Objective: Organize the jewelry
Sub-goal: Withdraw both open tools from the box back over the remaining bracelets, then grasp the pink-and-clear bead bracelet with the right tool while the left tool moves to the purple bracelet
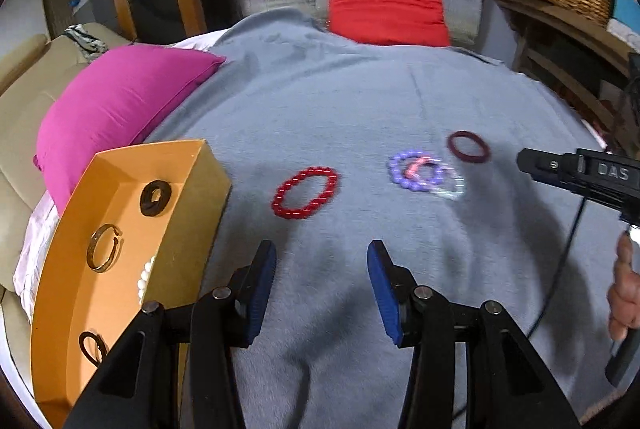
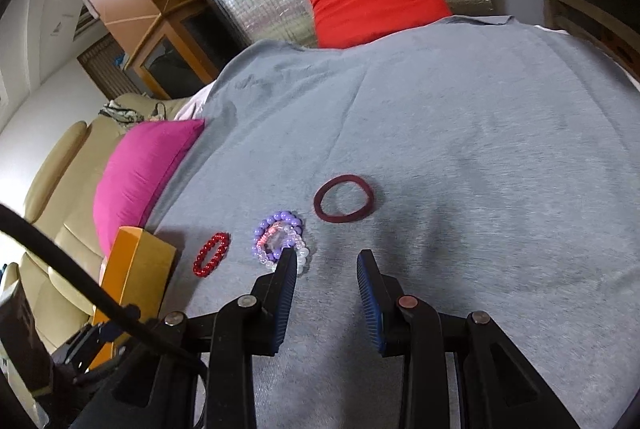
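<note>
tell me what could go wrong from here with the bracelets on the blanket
The purple, pink and clear bracelets lie overlapped in one pile, so the right claw beside it could lift several at once or snag one. The red bracelet and dark hair tie lie flat on the soft blanket, so closing fingers might pinch cloth instead.

Both wrist cameras look steeply down and forward, close over the grey fleece blanket (image 1: 360, 101) toward the red square cushion (image 1: 386, 5) at frame top. Both show the red beaded bracelet (image 1: 305, 192), lower left in the right view.
</note>
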Available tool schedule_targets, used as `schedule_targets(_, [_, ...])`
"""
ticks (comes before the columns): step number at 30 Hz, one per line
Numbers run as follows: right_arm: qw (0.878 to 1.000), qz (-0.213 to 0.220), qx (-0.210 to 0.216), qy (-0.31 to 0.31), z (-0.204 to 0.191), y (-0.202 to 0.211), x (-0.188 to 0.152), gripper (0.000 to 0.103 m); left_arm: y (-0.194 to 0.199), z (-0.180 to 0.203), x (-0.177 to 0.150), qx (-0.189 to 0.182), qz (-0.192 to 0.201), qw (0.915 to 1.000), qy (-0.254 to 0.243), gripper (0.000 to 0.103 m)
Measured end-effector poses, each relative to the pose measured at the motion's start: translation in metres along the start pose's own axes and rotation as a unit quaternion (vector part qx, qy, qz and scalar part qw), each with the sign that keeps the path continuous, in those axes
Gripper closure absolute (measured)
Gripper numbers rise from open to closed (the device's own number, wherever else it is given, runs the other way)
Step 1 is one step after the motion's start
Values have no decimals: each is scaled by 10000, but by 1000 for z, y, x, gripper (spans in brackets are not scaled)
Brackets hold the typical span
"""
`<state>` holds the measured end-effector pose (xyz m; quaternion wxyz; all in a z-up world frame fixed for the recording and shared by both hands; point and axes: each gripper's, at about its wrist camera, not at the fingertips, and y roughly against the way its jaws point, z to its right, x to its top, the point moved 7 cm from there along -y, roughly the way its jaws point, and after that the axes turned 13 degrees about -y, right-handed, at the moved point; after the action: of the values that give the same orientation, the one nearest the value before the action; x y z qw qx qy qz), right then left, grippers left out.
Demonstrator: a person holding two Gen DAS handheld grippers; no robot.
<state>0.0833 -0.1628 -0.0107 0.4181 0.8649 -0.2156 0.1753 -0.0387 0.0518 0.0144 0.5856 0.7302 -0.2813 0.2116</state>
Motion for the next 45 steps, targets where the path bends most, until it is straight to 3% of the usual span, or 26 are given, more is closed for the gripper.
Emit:
schedule_targets(19, [9975,-182,-241,642,-22,-77,-6,70,-31,-3,-10,58,-149,9998,-138,55])
schedule_targets(22, [9952,-216,-264,919,-29,-80,-13,80,-31,-1,-9,52,-142,9998,-156,55])
schedule_targets(24, [9928,-233,-354,1118,-32,-80,-18,93,-32,-1,-9,52,-142,9998,-153,55])
schedule_targets(26, [9914,-209,-420,1218,-32,-79,-20,94,-31,-1,-9,48,-132,9998,-145,55])
schedule_targets(45, [9945,-39,-484,928,19,-28,-11,94,-39,37,25,-323,356,9985,-261,55])
